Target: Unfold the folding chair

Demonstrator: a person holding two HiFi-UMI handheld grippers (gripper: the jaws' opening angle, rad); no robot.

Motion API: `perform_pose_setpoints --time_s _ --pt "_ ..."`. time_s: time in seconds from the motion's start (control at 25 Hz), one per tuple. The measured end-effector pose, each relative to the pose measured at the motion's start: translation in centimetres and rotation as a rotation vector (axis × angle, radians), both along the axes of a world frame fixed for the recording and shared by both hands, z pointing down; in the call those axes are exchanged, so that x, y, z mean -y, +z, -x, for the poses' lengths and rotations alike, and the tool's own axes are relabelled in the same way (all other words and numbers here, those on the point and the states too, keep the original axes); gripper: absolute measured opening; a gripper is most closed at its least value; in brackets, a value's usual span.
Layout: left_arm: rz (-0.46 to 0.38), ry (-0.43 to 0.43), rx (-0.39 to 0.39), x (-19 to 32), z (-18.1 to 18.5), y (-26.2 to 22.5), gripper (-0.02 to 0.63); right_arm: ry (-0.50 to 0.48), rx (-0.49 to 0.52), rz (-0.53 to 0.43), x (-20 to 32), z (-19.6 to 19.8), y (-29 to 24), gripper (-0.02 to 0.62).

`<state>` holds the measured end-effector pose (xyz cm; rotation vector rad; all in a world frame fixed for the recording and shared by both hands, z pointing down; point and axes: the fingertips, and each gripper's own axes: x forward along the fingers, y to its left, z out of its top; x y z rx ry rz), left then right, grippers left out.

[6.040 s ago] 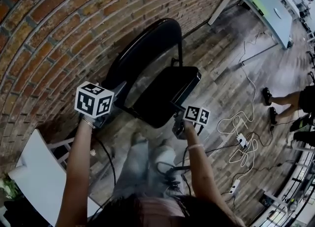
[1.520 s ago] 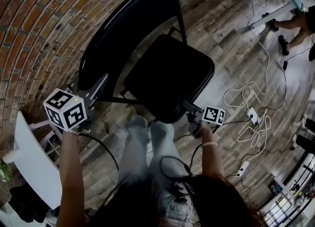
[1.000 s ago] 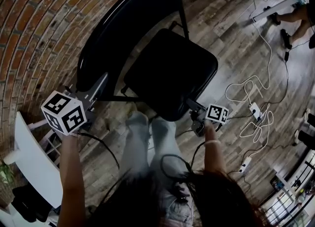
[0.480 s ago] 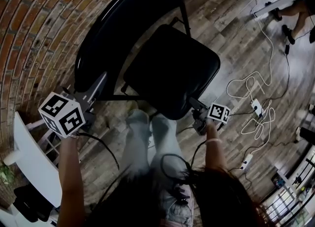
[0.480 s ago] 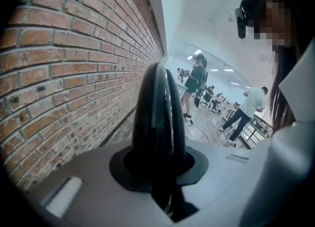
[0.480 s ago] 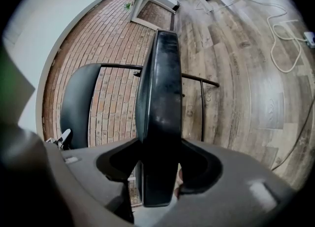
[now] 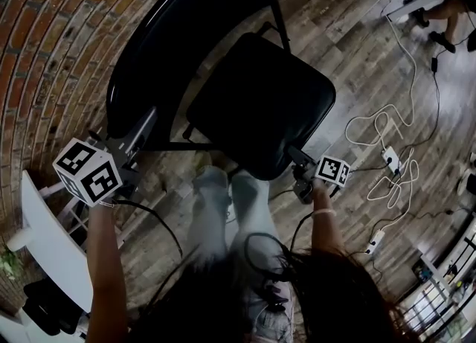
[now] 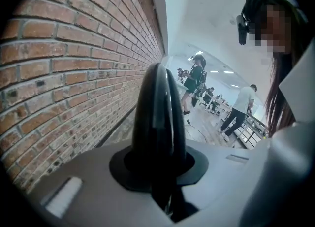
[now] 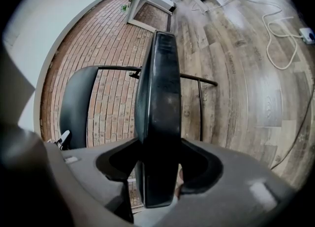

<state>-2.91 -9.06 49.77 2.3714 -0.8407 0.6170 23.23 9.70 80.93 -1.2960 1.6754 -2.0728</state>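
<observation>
The black folding chair stands against the brick wall with its seat [image 7: 260,100] swung down almost flat. My left gripper [image 7: 137,137] is shut on the rim of the curved backrest [image 7: 171,44]. That rim fills the left gripper view as a dark upright edge [image 8: 157,117] between the jaws [image 8: 158,174]. My right gripper [image 7: 297,159] is at the seat's front corner. Its jaws [image 9: 158,172] have just been opening; the seat's edge [image 9: 157,98] still stands between them, with a thin gap on one side. The backrest [image 9: 74,103] shows beyond it.
The brick wall [image 7: 44,51] is right behind the chair. A white table [image 7: 37,237] stands at the left. Cables and a power strip [image 7: 390,159] lie on the wooden floor at the right. My legs [image 7: 223,200] are just in front of the seat. Another person's feet [image 7: 446,36] are far right.
Since six seconds ago the seat has swung down from steeply tilted to nearly flat. Over the last second my right gripper sank a little with the seat's front edge. My left gripper stayed on the backrest.
</observation>
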Motion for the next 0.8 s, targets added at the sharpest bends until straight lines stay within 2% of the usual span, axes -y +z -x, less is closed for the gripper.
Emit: perform_pose_setpoints --time_s 0.8 --pt "0.024 -0.014 -0.012 1.2 1.0 1.4 0.078 0.017 -0.013 0.048 -0.7 -0.2 1.8 0.255"
